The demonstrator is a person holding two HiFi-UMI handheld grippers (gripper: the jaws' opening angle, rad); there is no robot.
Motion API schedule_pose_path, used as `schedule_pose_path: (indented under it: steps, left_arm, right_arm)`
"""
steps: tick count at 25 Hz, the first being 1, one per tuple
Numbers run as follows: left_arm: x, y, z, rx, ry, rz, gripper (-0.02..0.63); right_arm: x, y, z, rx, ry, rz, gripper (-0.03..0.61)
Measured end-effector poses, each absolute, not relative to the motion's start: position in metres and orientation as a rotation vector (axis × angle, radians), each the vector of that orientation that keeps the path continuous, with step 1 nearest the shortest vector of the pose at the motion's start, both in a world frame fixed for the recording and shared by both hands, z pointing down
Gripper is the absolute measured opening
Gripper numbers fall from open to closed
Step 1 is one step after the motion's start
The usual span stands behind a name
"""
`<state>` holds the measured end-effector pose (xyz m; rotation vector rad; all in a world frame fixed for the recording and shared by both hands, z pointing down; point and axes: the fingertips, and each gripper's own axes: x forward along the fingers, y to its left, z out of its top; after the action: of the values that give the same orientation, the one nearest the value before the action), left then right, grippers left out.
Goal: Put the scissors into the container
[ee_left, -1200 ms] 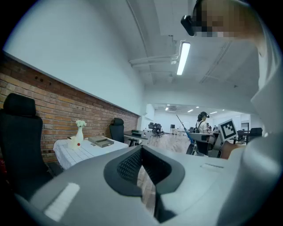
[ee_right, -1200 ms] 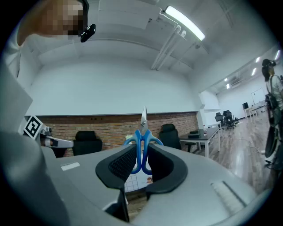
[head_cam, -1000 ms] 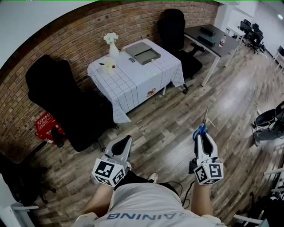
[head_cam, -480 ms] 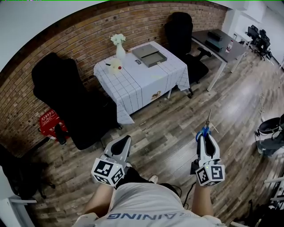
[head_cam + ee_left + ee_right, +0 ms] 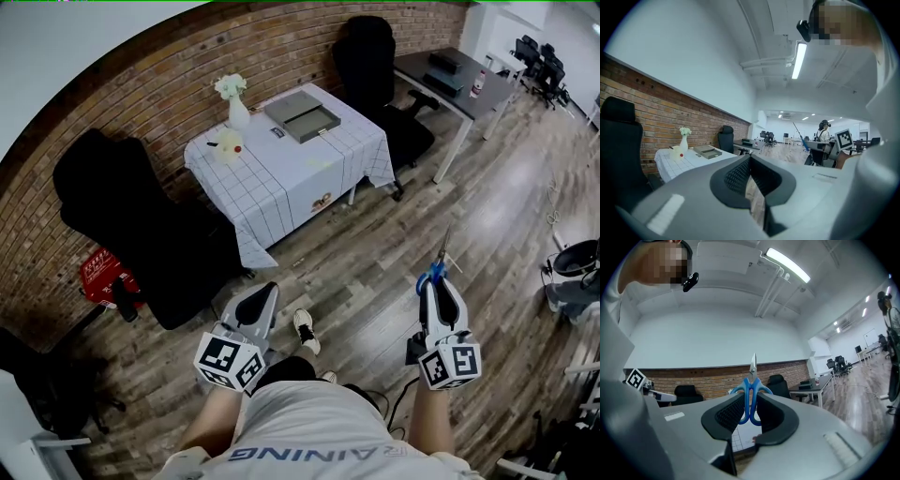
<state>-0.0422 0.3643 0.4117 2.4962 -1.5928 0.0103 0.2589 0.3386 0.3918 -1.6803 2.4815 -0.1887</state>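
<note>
Left: left gripper [image 5: 262, 298] was carried low in front of the person, jaws together, nothing between them. It was idle.

Middle, well ahead across the wood floor: table [image 5: 281, 178] under a white checked cloth, against the brick wall. On its far half sat a grey open container [image 5: 302, 114], apparently the target. A vase [image 5: 238, 111] of white flowers stood well clear, at the table's left corner.

Right: right gripper [image 5: 437, 287] was clamped on the scissors [image 5: 432, 275]. The pads pinched the blue handle loops from both sides. The blades were closed and stuck out past the jaws, pointing away from the person.

Handling, my judgement: small scissors, light, and stiff steel, so no sag. The plastic loops looked smooth, so the pair might pivot or slide if the grip eased. The loops were the sensible hold, since they kept the sharp tip leading and clear of the body. Best lowered flat into the container.
</note>
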Motion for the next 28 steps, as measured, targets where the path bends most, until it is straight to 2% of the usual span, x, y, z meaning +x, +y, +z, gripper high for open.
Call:
schedule_pose_path:
  steps: [5,12,28]
  left_arm:
    - [-0.023,0.310,0.411,2.546,-1.527,-0.019,0.000]
    - [-0.009,0.222,0.398,2.606,-1.439,-0.005,0.000]
    - [-0.084,0.028,0.410,2.548,-1.469,0.032,0.000]
  right_arm:
    - [0.285,0.301,0.391,-1.733,2.426,-0.221,0.101]
    - [0.284,0.222,0.375,-1.765,2.413,-0.206,0.101]
    - [0.201,0.028,0.370,-1.677,2.459,-0.249,0.102]
